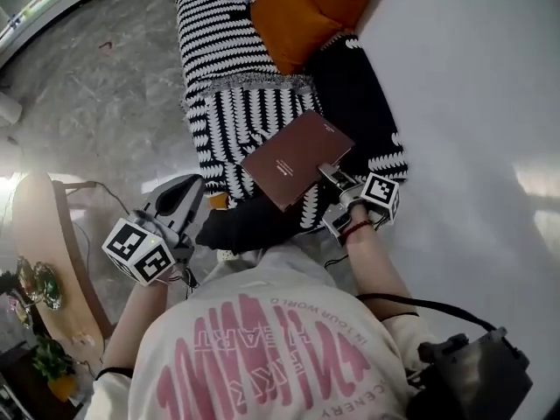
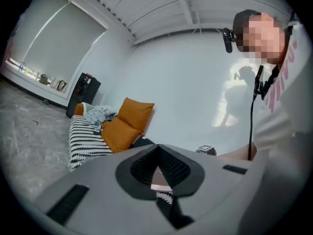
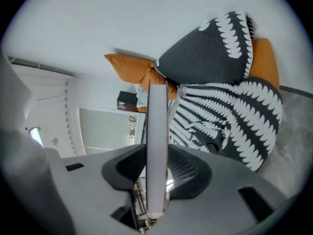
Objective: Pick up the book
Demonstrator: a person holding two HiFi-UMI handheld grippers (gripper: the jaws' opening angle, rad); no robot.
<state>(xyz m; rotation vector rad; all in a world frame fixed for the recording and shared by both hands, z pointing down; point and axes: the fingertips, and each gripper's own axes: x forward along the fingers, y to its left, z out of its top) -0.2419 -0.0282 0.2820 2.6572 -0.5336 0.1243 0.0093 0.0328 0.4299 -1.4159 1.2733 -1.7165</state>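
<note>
A maroon book (image 1: 297,157) hangs in the air over the front of the sofa (image 1: 219,51), tilted, with my right gripper (image 1: 331,175) shut on its near corner. The right gripper view shows that book (image 3: 157,126) edge-on, its pale page edge pinched between the dark pads of the right gripper (image 3: 157,155). My left gripper (image 1: 179,192) is lower left of the book and apart from it. In its own view the left gripper (image 2: 157,148) has its jaw tips together, with nothing between them.
The sofa carries a black-and-white patterned throw (image 3: 230,121), a black blanket (image 1: 350,94) and orange cushions (image 1: 297,7). A wooden side table (image 1: 39,234) with plants stands at the left. Grey stone floor (image 1: 105,94) lies left of the sofa, a white wall (image 1: 472,103) at the right.
</note>
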